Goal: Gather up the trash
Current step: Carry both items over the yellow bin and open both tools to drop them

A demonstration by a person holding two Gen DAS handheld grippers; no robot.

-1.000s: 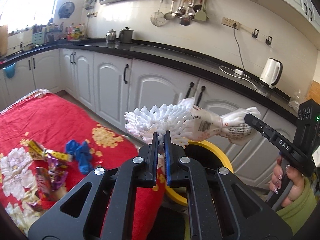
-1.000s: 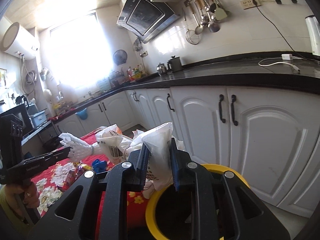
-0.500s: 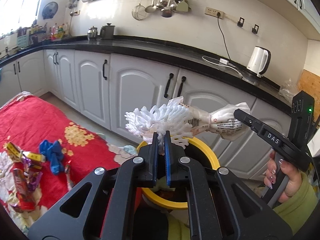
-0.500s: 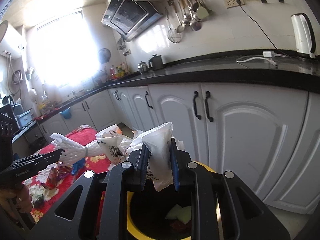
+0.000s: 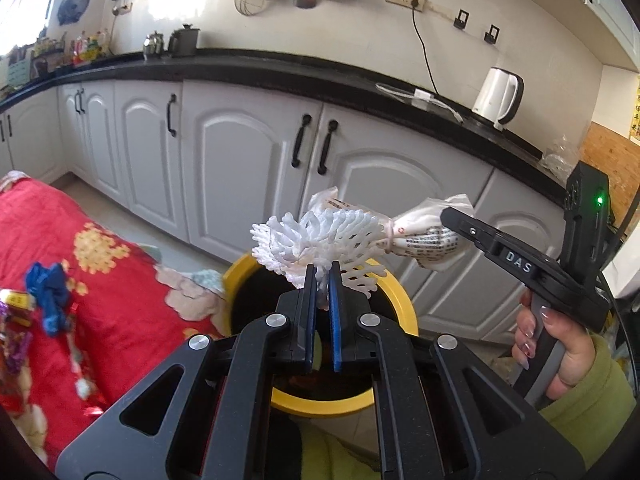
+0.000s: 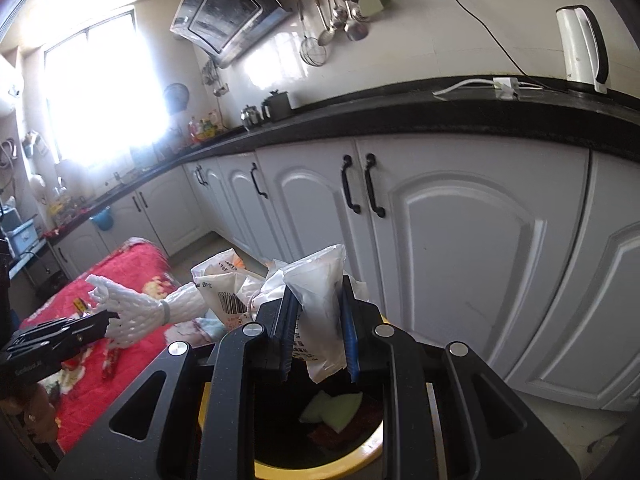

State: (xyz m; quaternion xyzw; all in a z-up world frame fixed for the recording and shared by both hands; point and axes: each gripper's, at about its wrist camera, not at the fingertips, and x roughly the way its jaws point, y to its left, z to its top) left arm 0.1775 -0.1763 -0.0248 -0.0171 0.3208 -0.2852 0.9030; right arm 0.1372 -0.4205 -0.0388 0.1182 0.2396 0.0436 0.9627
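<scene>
Holding the white foam net [image 5: 320, 236] clamped in my left claw [image 5: 322, 284] and its attached plastic bag [image 6: 320, 304] gripped in my right claw [image 6: 318, 332], both above the yellow bin [image 5: 396, 312], I should centre, then release together.

White trash above the yellow bin

White foam fruit net [image 5: 320, 240] and crumpled printed plastic bag [image 6: 320, 304] hang joined, level, over the open yellow-rimmed bin [image 5: 396, 300].

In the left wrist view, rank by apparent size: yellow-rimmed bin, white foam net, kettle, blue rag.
1. yellow-rimmed bin
2. white foam net, though nearness enlarges it
3. kettle and blue rag: look alike, unranked
</scene>
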